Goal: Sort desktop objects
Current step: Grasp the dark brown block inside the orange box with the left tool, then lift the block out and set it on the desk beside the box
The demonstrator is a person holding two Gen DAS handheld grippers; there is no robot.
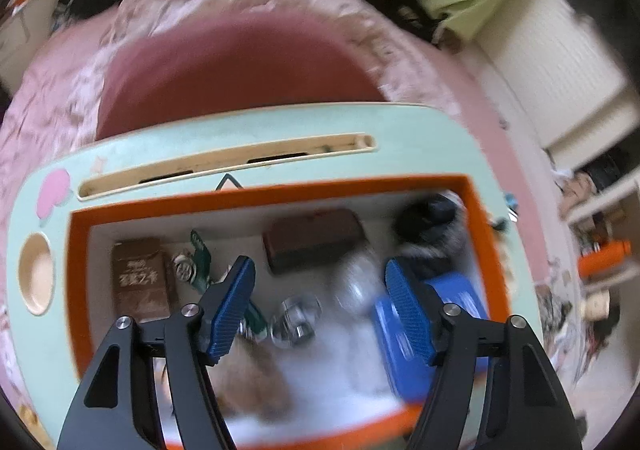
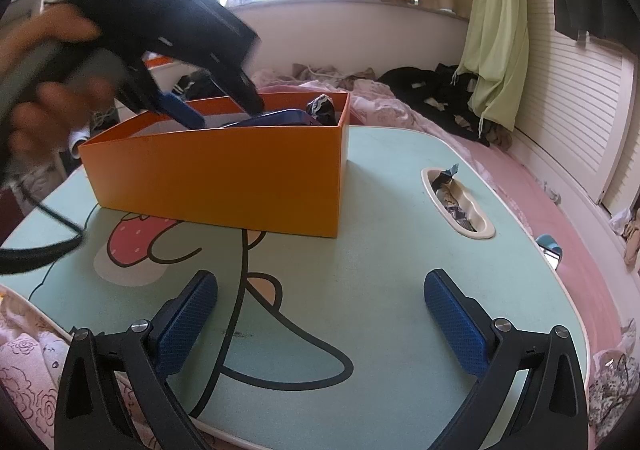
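An orange box (image 1: 280,192) stands on the mint lap table (image 1: 440,142). In the left wrist view it holds a brown packet (image 1: 138,280), a dark brown case (image 1: 314,244), a clear glass jar (image 1: 294,318), a blue case (image 1: 456,298), a black bundle (image 1: 430,224) and a green item (image 1: 202,260). My left gripper (image 1: 320,308) is open and empty above the box's inside. It also shows in the right wrist view (image 2: 218,108), dipping into the orange box (image 2: 224,182). My right gripper (image 2: 320,326) is open and empty over the bare table (image 2: 380,290).
A long slot (image 1: 224,166) and a round cup recess (image 1: 36,274) are set in the table. A side recess (image 2: 460,206) holds wrappers. Pink bedding (image 2: 540,186), dark clothes (image 2: 424,86) and a green cloth (image 2: 496,30) surround the table. A cable (image 2: 44,250) crosses the left edge.
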